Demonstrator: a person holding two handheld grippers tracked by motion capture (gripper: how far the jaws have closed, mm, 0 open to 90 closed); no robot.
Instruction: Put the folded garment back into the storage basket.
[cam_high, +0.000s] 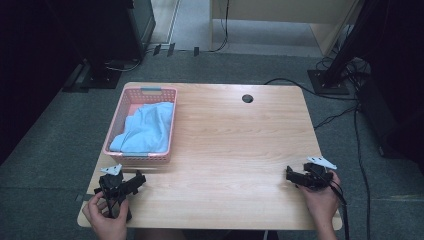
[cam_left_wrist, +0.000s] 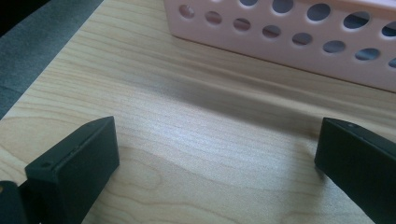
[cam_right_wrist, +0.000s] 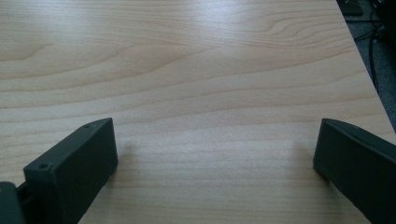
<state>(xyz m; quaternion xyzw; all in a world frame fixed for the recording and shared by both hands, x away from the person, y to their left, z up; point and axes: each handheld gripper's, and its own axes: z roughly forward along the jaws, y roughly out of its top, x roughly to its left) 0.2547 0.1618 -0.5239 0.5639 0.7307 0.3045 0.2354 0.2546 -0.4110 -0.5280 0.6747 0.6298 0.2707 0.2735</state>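
Pink basket sits at the table's ten o'clock corner, light blue cloth heaped inside. Left gripper just beside its near wall, right gripper at four o'clock — both jaws spread, empty. Pale wood table; grey carpet, cables around.

The cloth hides most of the basket floor (folds too small to read). In the left gripper view the basket is cut off at the top and right edges.

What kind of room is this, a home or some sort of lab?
Likely a lab or recording workspace: a bare wooden table on grey carpet, cables trailing across the floor, and black equipment stands around it.
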